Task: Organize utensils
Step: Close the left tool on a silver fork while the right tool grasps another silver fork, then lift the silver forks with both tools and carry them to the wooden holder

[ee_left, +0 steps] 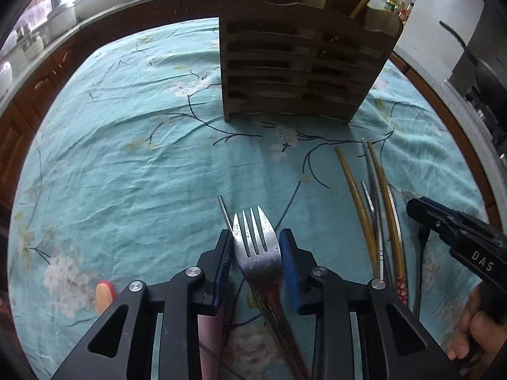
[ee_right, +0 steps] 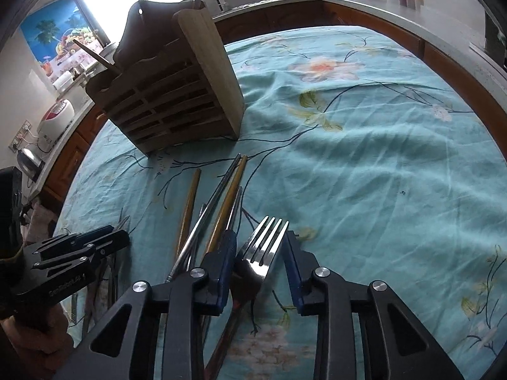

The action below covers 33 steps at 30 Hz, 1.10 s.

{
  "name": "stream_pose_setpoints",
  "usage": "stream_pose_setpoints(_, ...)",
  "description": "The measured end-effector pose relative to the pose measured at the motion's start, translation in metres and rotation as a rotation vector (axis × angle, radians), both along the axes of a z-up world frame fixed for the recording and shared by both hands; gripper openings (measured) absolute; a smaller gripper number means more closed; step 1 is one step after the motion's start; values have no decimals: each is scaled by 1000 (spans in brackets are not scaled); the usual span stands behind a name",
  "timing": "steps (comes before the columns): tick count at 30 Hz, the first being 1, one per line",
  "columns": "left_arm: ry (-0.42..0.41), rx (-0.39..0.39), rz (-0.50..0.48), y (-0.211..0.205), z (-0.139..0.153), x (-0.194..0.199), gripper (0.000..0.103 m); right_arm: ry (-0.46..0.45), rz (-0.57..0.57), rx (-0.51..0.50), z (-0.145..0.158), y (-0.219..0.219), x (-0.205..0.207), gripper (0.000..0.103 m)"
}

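A slatted wooden utensil holder (ee_left: 294,63) stands on the far side of the table; it also shows in the right wrist view (ee_right: 177,95). My left gripper (ee_left: 256,253) is shut on a metal fork (ee_left: 256,243), tines pointing forward, above the cloth. My right gripper (ee_right: 261,247) is shut on a second metal fork (ee_right: 264,243), tines forward. Several chopsticks (ee_left: 377,209) and thin metal utensils lie on the cloth between the two grippers; they also show in the right wrist view (ee_right: 215,202).
A teal floral tablecloth (ee_left: 126,158) covers the round table. A small red-and-tan item (ee_left: 104,296) lies at the left near my left gripper. Kitchen counters with jars and appliances ring the table. The right gripper (ee_left: 456,231) shows in the left view.
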<state>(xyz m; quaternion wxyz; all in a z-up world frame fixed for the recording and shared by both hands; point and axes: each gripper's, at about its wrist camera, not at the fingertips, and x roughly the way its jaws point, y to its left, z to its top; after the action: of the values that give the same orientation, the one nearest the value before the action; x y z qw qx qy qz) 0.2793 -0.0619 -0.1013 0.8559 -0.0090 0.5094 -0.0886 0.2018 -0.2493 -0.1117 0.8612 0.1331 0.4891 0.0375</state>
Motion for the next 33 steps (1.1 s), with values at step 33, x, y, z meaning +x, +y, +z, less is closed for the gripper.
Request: stream_pose_setpoints(33, -221, -214, 36, 55, 96, -106, 2, -214, 18, 38, 87, 5, -43, 21)
